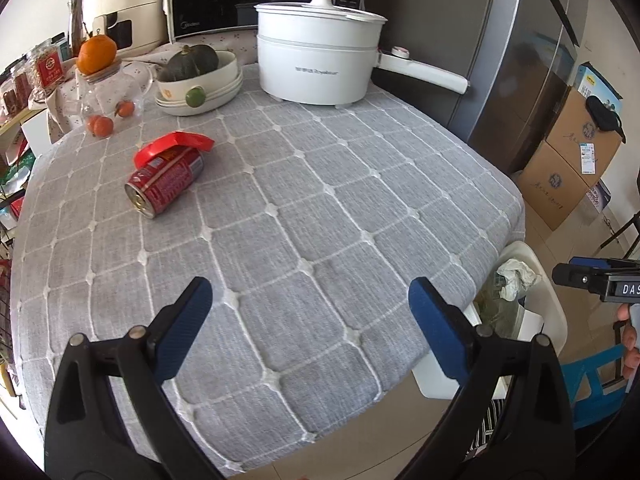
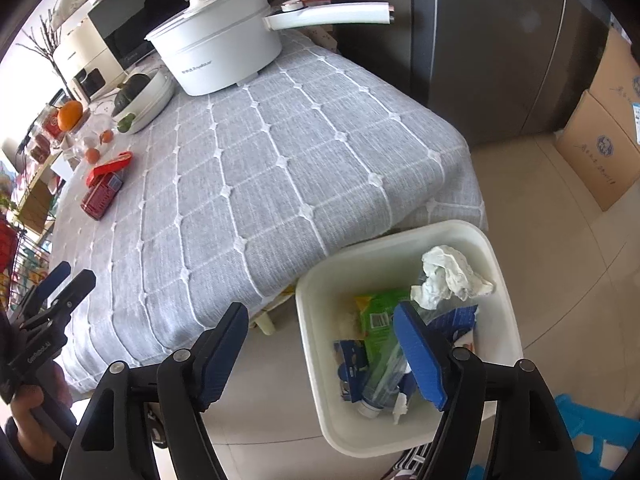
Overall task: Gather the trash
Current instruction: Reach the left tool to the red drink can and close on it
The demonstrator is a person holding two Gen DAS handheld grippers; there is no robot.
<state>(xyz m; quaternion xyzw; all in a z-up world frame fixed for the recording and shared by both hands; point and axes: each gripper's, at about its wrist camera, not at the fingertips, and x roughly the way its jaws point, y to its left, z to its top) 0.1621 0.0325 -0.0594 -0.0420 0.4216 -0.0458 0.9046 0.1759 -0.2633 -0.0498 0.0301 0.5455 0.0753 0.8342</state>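
— Grey checked tablecloth [image 1: 304, 216] covers the whole table, with a fridge [image 1: 516, 60] behind its far corner. What counts as trash on it?

— One red can [image 1: 166, 182] on its side, and one red wrapper [image 1: 174, 145] lying against the can's far end. Both sit well left of the white electric pot [image 1: 320, 60], towards the table's left edge.

— And the bin?

— One white bin [image 2: 404, 432] on the floor, tucked just beside the table's near right corner. Inside it: one crumpled tissue [image 2: 452, 276], one green packet [image 2: 378, 320], one clear plastic bottle [image 2: 380, 384] and some blue packaging whose count I cannot tell.

— What crowds the can?

— Beyond it stand a glass jar [image 1: 106, 98] with an orange [image 1: 97, 54] on its lid, and two small oranges by the jar's base. One stack of bowls [image 1: 200, 88] holding a dark squash sits between jar and pot. Nothing lies between the can and the near edge.

— The grippers?

— Left gripper [image 1: 310, 328] hovers above the near cloth, fingers spread wide, nothing between them. Right gripper [image 2: 320, 354] hangs over the bin's near rim and the table corner, fingers likewise parted and bare.

— Room to move?

— Open cloth from the pot down to the near edge; bare floor tiles right of the bin, cardboard boxes [image 2: 604, 148] farther right.
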